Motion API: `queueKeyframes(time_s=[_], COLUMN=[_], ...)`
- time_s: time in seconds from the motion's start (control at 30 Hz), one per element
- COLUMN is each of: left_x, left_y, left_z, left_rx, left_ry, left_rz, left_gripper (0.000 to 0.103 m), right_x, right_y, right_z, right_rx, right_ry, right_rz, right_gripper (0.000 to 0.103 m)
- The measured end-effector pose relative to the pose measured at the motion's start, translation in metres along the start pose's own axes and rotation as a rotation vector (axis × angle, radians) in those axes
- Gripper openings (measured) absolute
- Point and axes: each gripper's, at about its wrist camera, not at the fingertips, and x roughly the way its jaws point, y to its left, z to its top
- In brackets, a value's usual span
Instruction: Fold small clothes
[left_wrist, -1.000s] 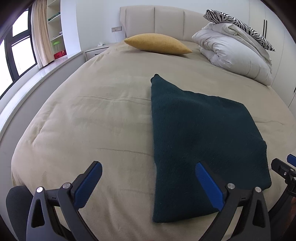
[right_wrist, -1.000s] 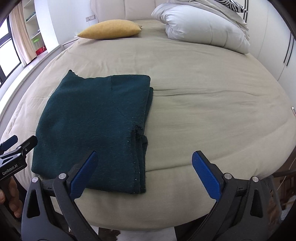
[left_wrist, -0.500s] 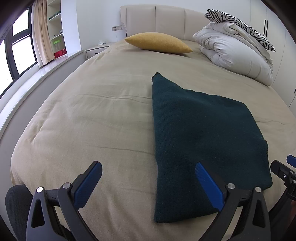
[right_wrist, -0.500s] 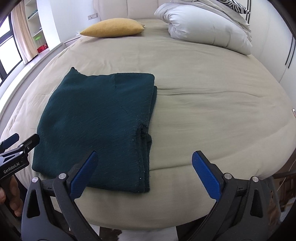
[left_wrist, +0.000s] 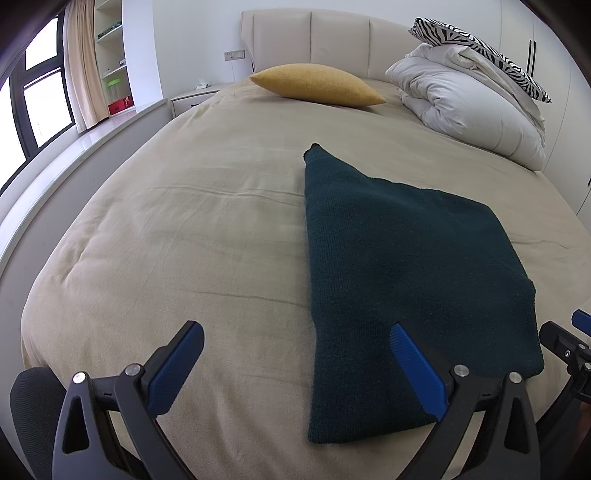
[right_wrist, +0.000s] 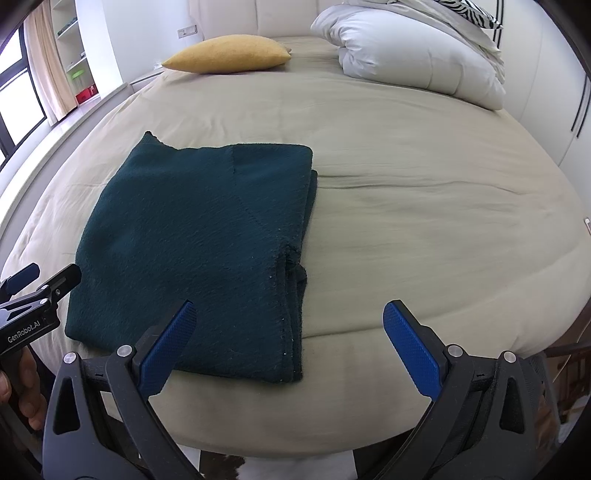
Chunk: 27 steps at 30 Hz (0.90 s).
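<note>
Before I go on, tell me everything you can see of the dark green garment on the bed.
The dark green garment is a knitted, fuzzy-looking piece, folded into a flat, roughly rectangular stack. Its layered edges show along the right side, and one far corner sticks out in a point. It lies near the foot of the beige bedcover. Nothing touches it but the bedcover; neither gripper's jaws hold it.

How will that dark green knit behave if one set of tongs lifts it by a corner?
The green knit will probably droop: it looks soft. Its stacked layers, loose along the right edge, may slide apart. The fuzzy surface suggests it won't slip easily.
</note>
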Motion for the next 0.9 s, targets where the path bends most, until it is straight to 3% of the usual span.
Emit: queueKeyframes(time_s=[0.9], left_x=[0.0002], left_y=[0.0002], left_z=[-0.0008], left_rx=[-0.001], left_ry=[0.002], left_rz=[0.000], left_gripper=[0.103], right_x=[-0.0008], right_y=[0.0003], right_z=[-0.0014], right_rx=[0.000], right_ry=[0.002], right_rz=[0.003], right_gripper=[0.103])
